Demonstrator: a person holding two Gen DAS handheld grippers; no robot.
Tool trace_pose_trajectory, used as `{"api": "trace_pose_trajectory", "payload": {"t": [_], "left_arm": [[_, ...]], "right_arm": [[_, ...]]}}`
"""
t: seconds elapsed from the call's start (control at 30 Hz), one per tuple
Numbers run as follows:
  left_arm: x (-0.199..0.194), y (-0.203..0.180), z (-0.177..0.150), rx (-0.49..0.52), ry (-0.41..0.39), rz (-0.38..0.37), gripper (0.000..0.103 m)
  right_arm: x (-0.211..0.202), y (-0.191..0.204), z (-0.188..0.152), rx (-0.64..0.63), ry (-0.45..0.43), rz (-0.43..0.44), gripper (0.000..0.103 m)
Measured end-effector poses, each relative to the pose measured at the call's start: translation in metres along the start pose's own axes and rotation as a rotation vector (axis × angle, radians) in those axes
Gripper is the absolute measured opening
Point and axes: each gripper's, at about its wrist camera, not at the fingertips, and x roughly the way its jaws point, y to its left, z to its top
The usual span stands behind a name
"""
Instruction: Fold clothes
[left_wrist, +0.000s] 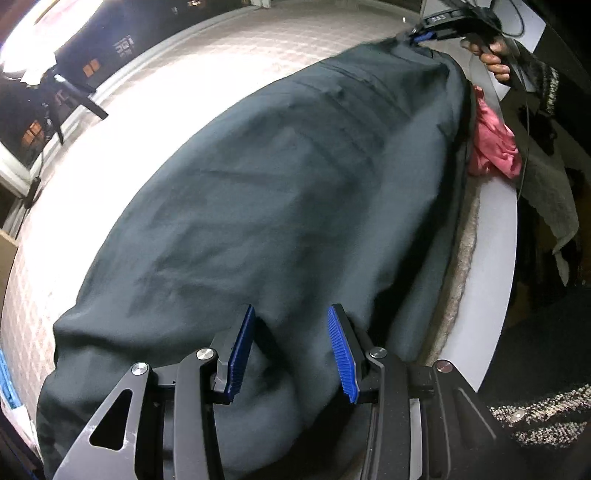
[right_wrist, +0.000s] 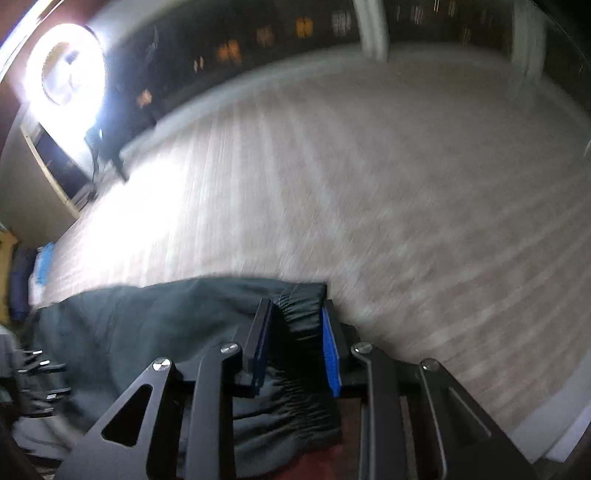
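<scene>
A dark grey-green garment (left_wrist: 277, 184) lies lengthwise on the pale quilted bed (left_wrist: 184, 92). My left gripper (left_wrist: 291, 347) points down at its near end, by the bed's edge, with a bunch of the cloth between the blue pads (left_wrist: 341, 350). At the far end, my right gripper (left_wrist: 421, 37), held by a hand (left_wrist: 491, 55), pinches the garment's top corner. In the right wrist view, the right gripper (right_wrist: 295, 343) is shut on the gathered elastic waistband (right_wrist: 299, 317). The rest of the garment (right_wrist: 147, 325) trails off to the left over the bed (right_wrist: 369, 184).
A pink cloth (left_wrist: 491, 144) lies crumpled at the bed's right edge (left_wrist: 495, 258), and a grey towel (left_wrist: 550, 206) hangs beyond it. A bright ring light (right_wrist: 62, 74) on a tripod (left_wrist: 62, 96) stands past the far side. Patterned carpet (left_wrist: 535, 417) shows below.
</scene>
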Motion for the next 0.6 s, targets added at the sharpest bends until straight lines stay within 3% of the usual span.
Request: {"api": "trace_pose_trajectory", "payload": {"t": [0.17,0.33,0.47,0.6], "left_arm": [[-0.012,-0.001,-0.001,-0.019,-0.025,-0.007,0.039],[-0.013,-0.008,-0.001,-0.045,-0.041,-0.041,0.041],[-0.01,-0.009,-0.003,-0.109,-0.04,-0.069,0.041],[-0.029,0.007,-0.022,-0.239,-0.079,-0.031,0.041]], "right_arm": [[-0.032,-0.041,-0.024,0.205,-0.04,0.085,0.046],[-0.036,-0.07,-0.055,0.396,-0.024,0.133,0.046],[-0.015,-0.055,-0.07,0.336,0.025,0.084,0.046],[-0.034,-0.029,-0.064,0.272,-0.055,-0.03,0.046]]}}
